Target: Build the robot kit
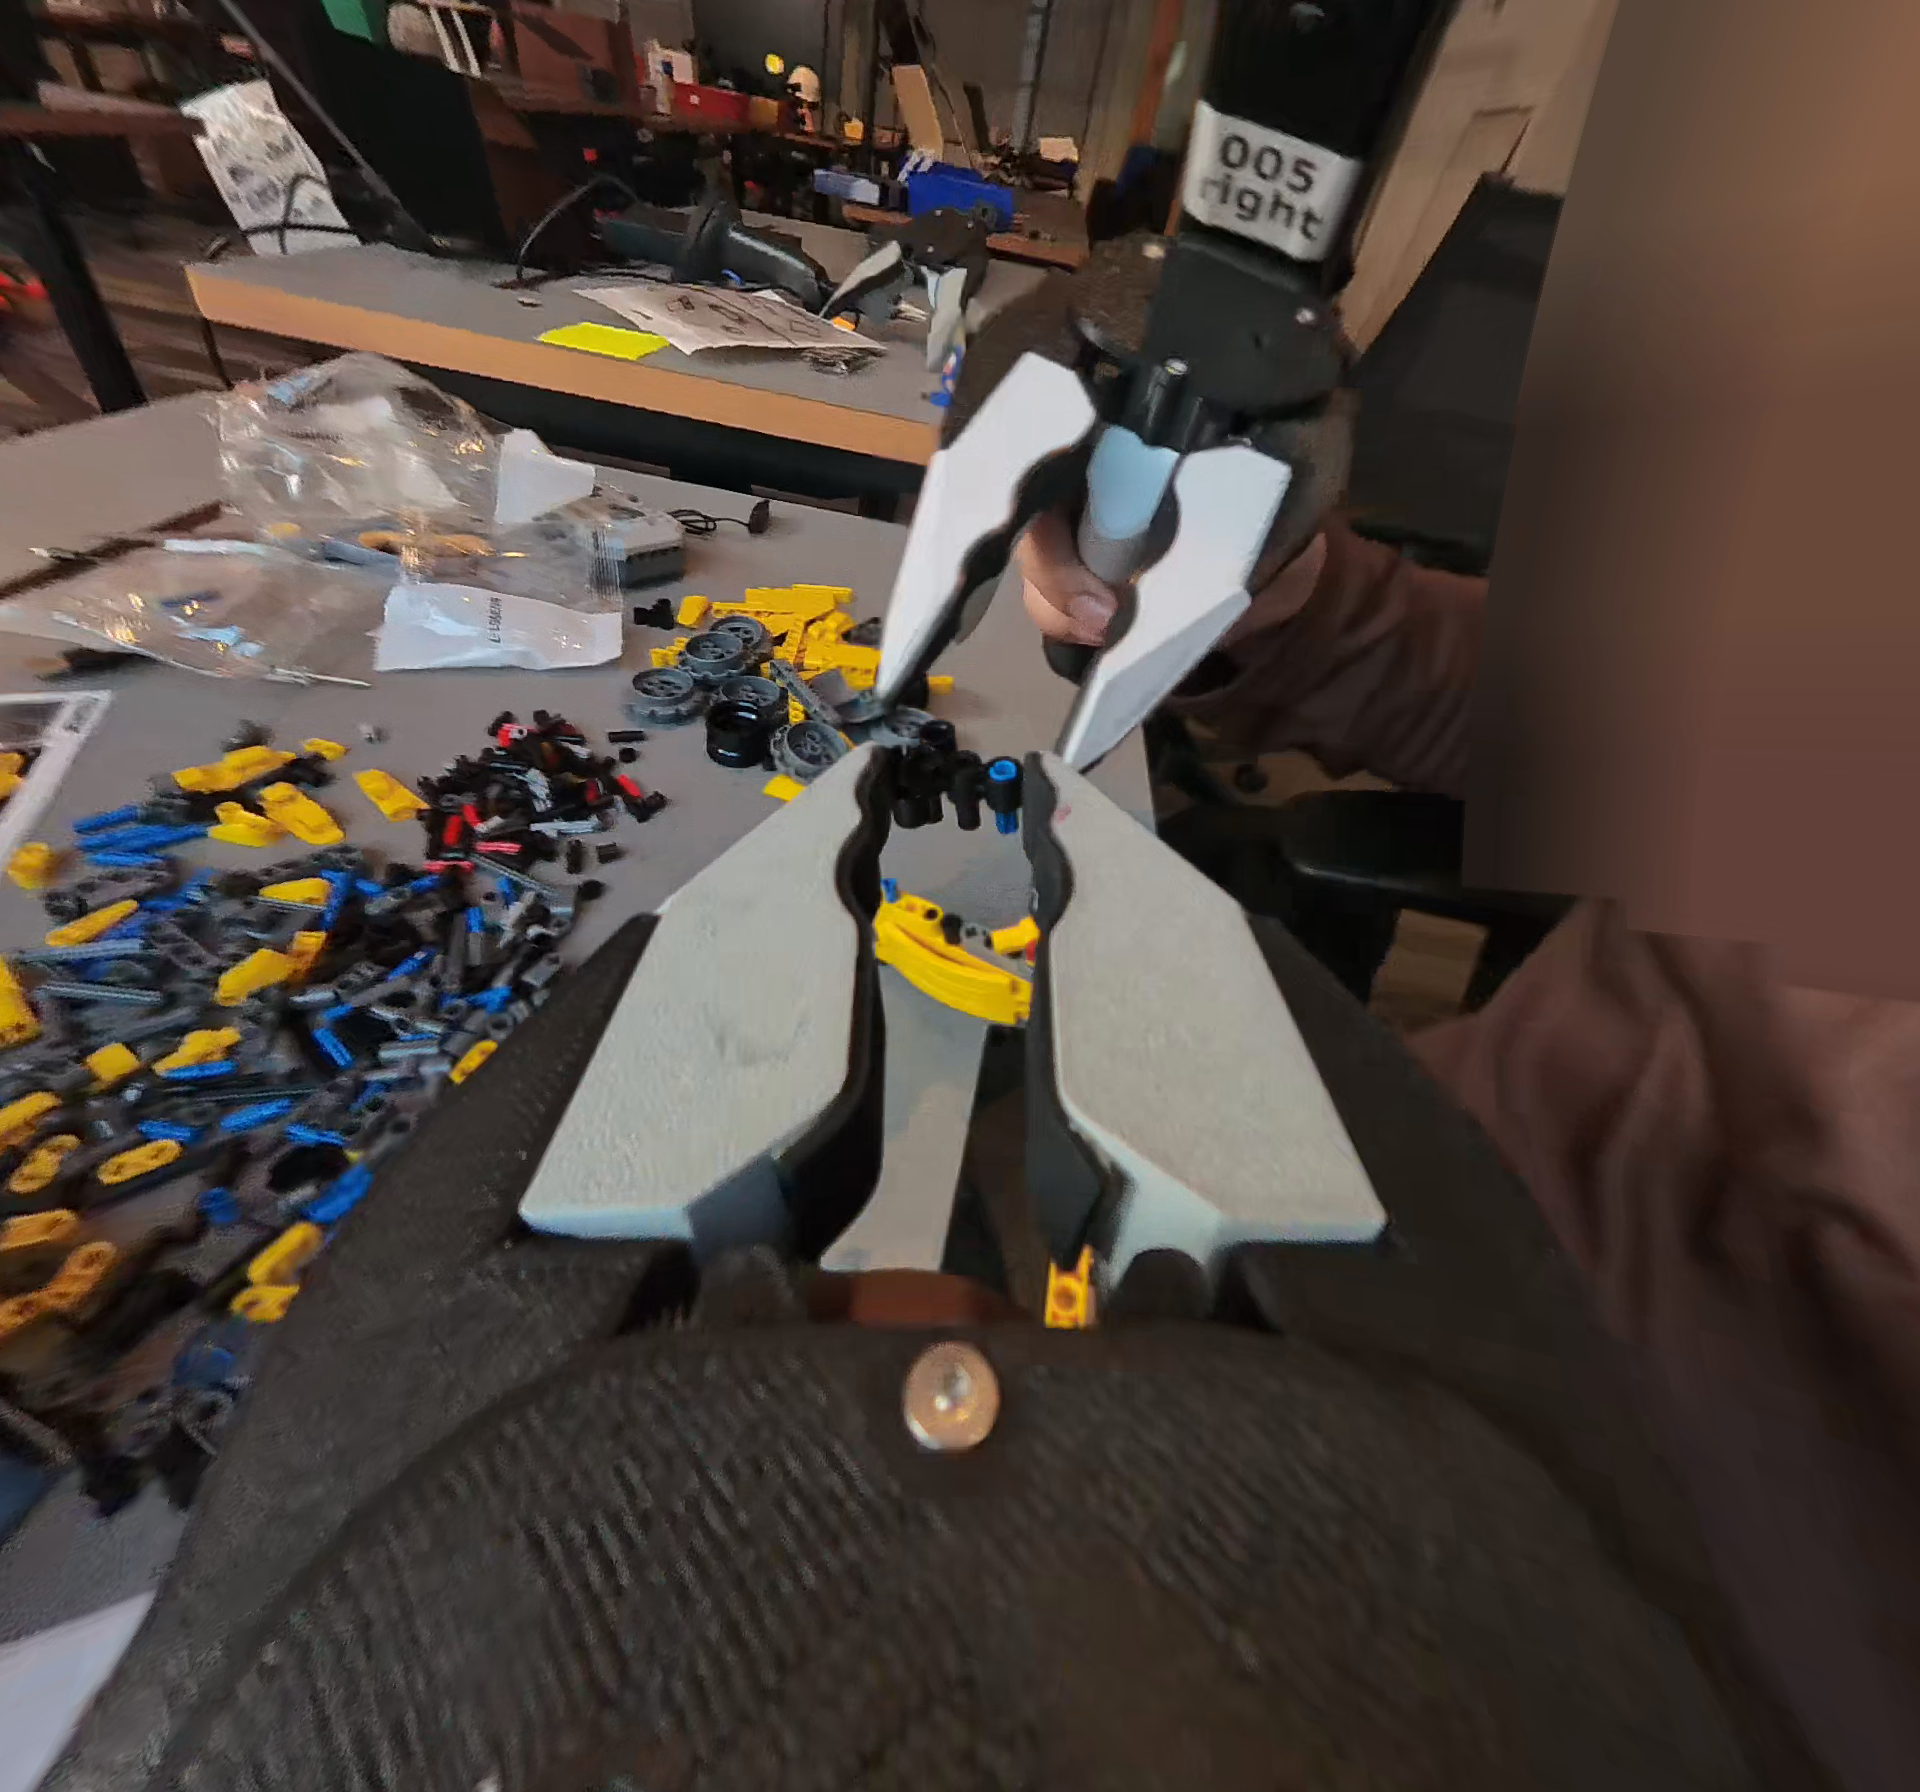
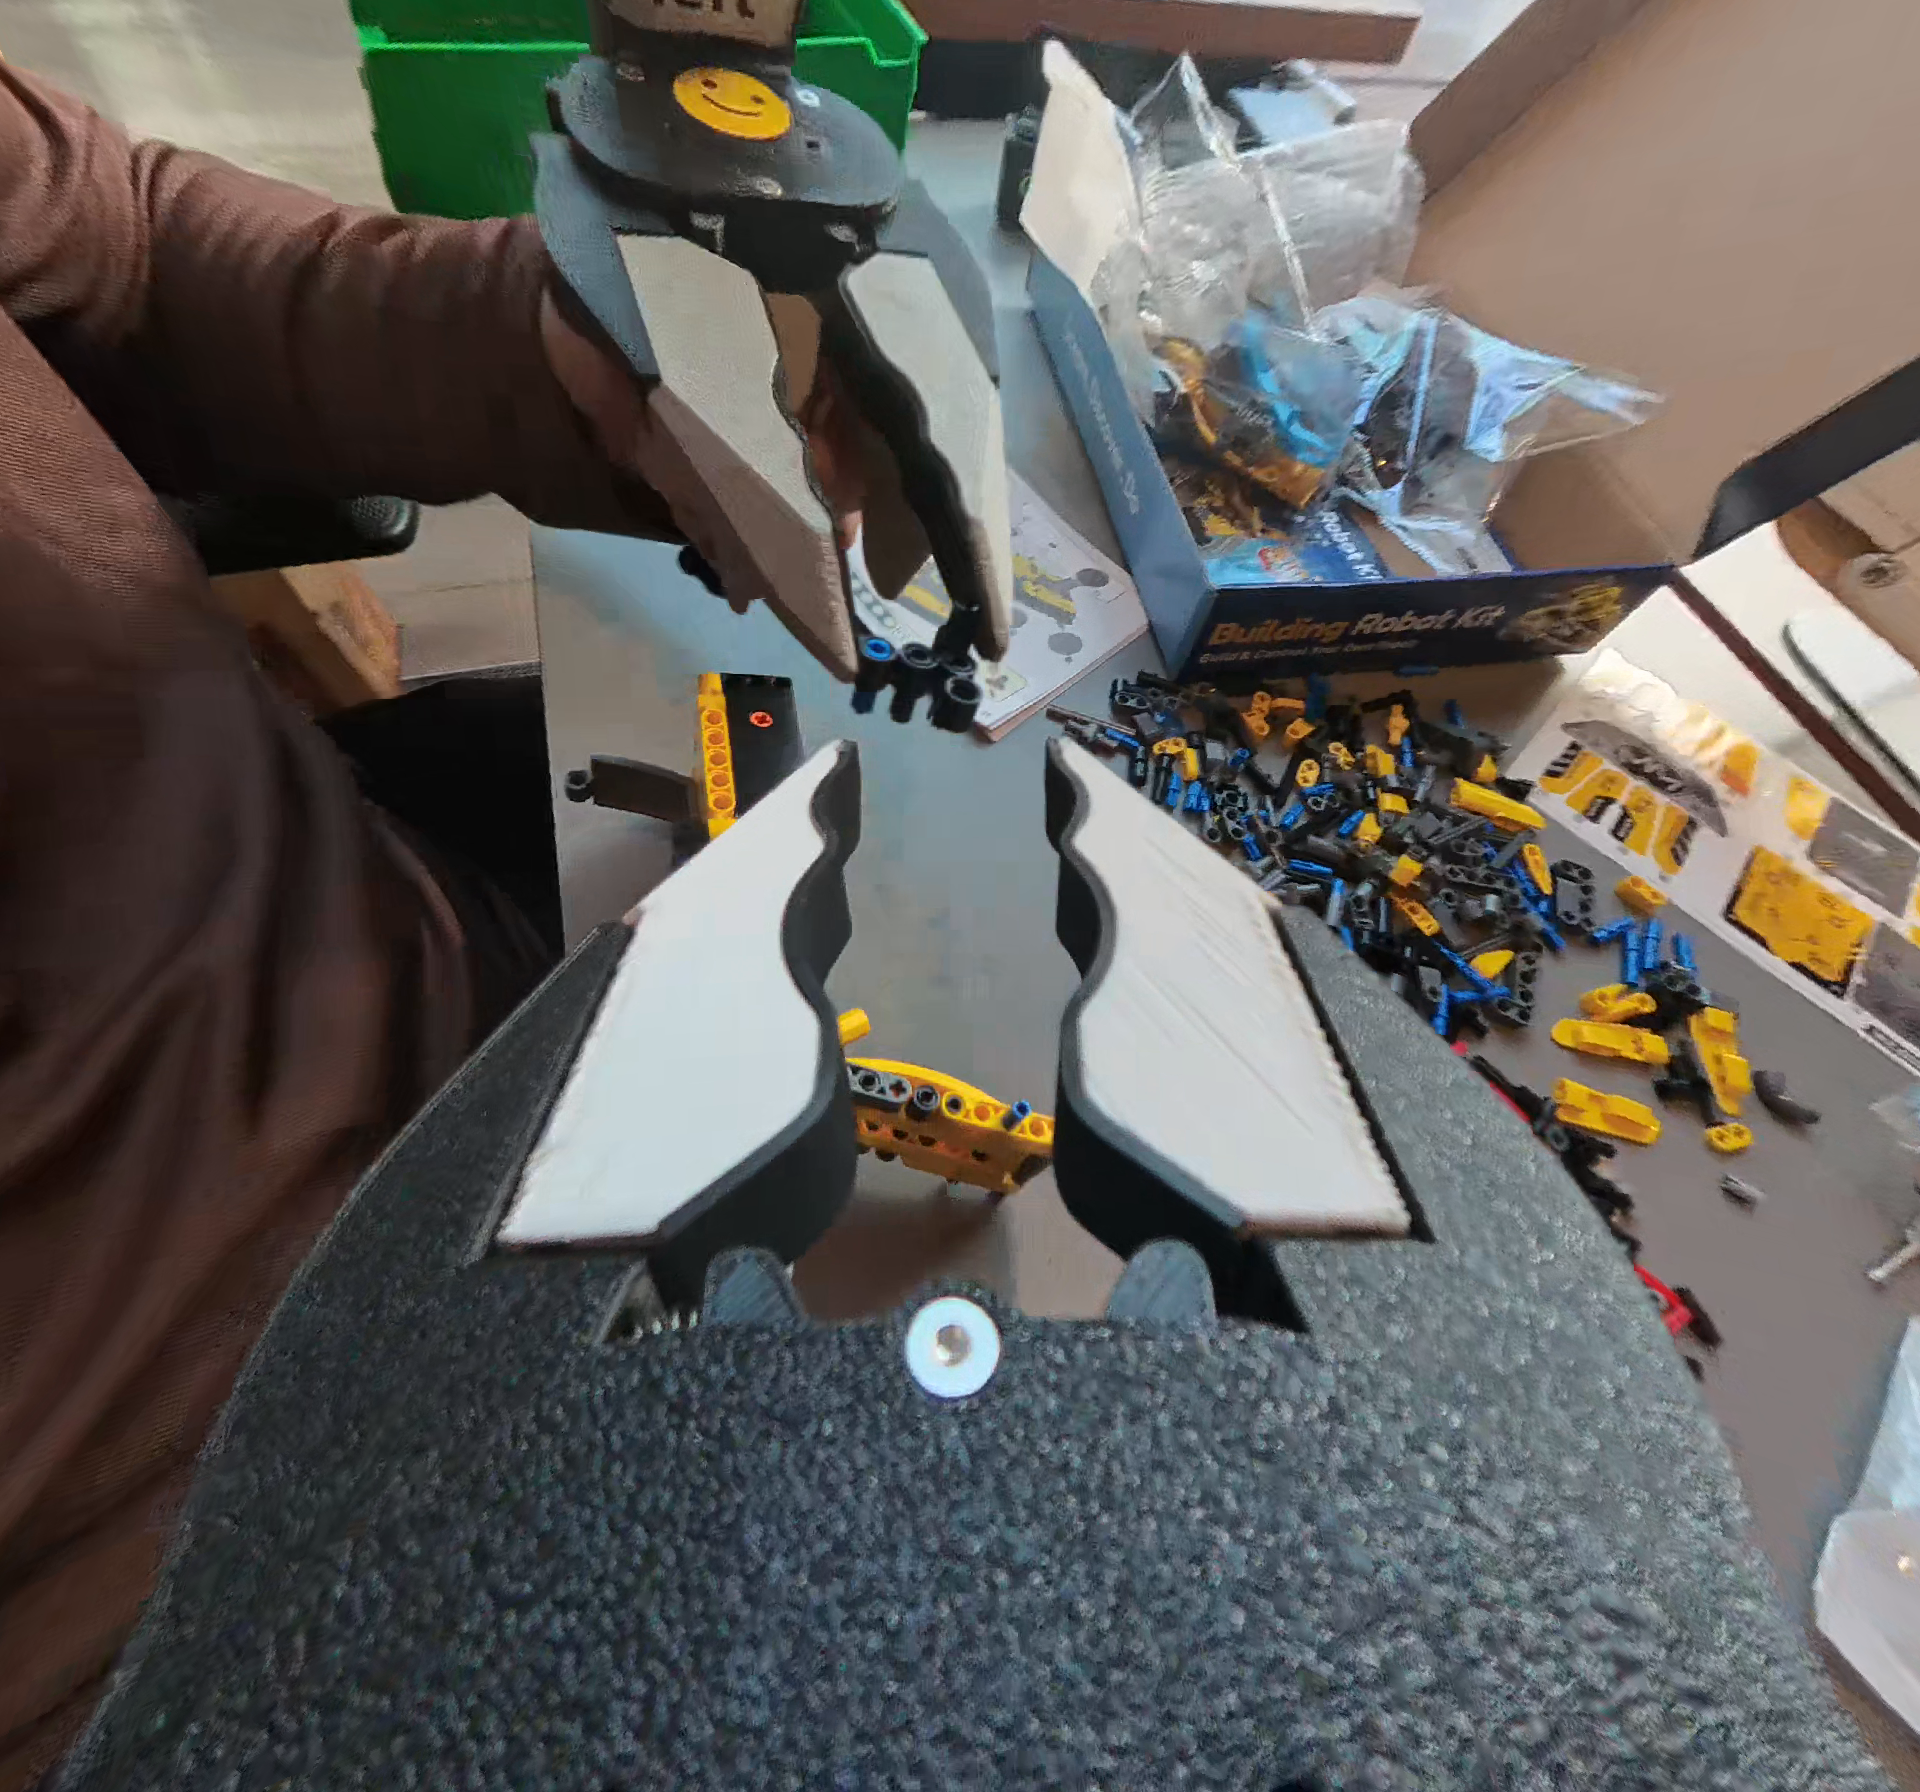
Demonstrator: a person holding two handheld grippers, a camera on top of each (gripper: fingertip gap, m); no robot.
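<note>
Pinching a small black-and-blue connector assembly point(image 1: 951, 786) in the left gripper point(image 1: 951, 766), raised for access; right gripper point(image 2: 951, 755) hovering near it, gaping, empty.

Yellow, blue, black bricks point(image 2: 1382, 869); green bin point(image 2: 468, 28).

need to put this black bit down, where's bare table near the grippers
Bare grey table lies between the open right gripper fingers, bordered by the yellow curved assembly and booklet. The loose parts pile is crowded.
</note>
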